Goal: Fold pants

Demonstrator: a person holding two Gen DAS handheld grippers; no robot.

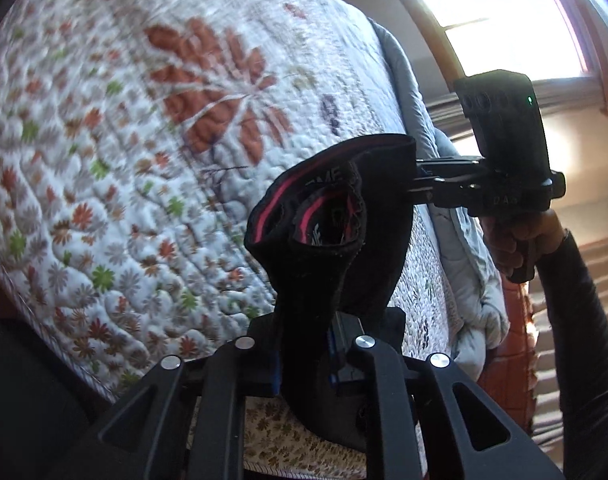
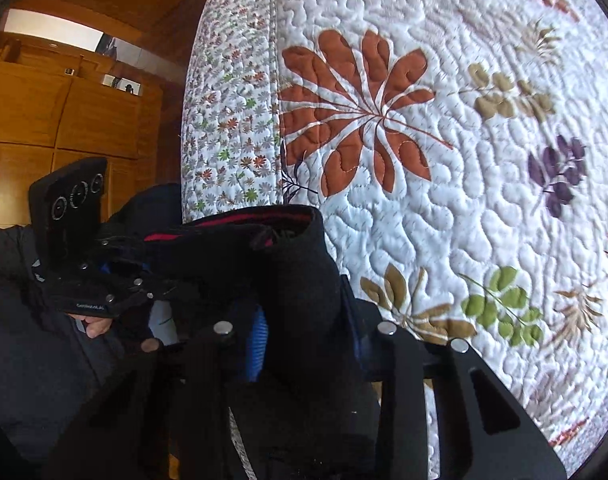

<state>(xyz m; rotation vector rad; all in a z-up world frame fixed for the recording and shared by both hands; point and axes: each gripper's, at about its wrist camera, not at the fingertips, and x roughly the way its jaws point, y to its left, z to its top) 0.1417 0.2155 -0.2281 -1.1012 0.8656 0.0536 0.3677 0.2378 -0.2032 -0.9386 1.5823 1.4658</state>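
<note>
Black pants [image 1: 327, 216], soft and limp (waistband with its pink stripe the firmest hold), hang above the quilted bed [image 1: 104, 140], left gripper [image 1: 304, 344] and right gripper [image 2: 304, 332] both clamped on bunched cloth.

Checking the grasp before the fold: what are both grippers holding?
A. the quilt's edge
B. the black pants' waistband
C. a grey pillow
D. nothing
B: the left gripper and right gripper each pinch the black pants at the red-striped waistband, above the quilt.
</note>
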